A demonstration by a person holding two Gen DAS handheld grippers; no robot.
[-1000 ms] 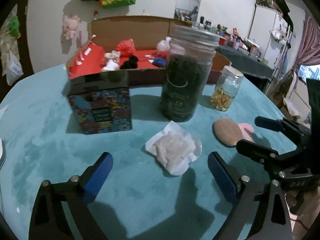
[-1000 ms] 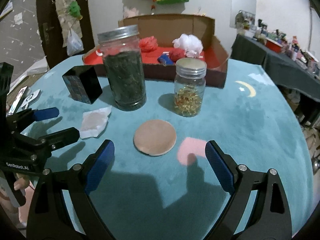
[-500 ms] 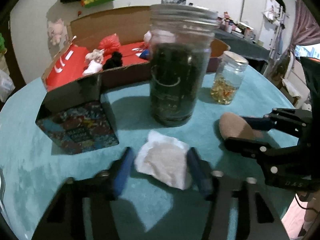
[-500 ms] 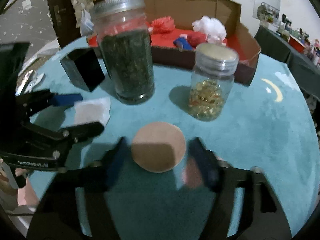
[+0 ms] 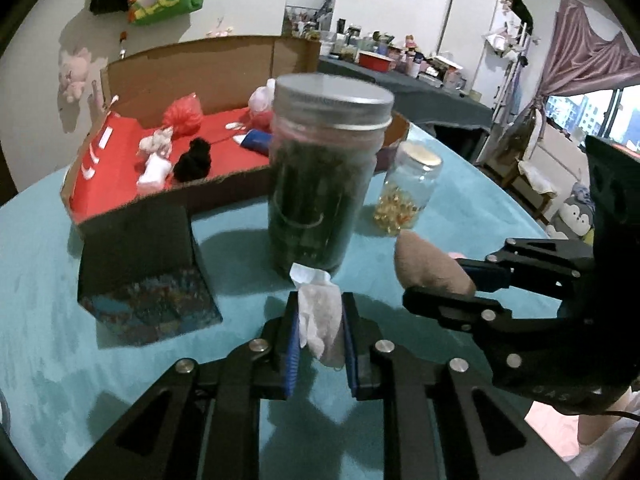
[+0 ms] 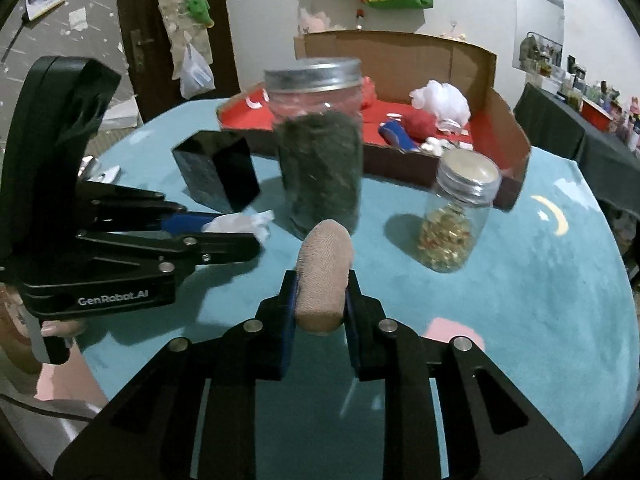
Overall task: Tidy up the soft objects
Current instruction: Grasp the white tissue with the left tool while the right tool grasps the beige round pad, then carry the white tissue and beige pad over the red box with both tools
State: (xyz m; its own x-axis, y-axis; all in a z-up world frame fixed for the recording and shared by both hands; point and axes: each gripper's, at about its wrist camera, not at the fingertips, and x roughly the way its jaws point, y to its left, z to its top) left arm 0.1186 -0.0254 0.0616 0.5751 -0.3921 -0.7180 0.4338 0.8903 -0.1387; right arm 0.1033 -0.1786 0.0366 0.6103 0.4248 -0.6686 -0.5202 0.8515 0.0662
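The left claw is clamped on the crumpled white wipe, the right claw on the folded tan pad, both just above the desk. Lift past the tall jar; release inside the far cardboard box.

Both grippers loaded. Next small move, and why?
Probably lift both and carry toward the cardboard box. The left hand-held gripper pinches the white tissue, the right hand-held gripper pinches the tan pad, and other soft items already lie in that box.

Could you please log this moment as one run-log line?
left tool: shut on white wipe | right tool: shut on tan puff | both lifted
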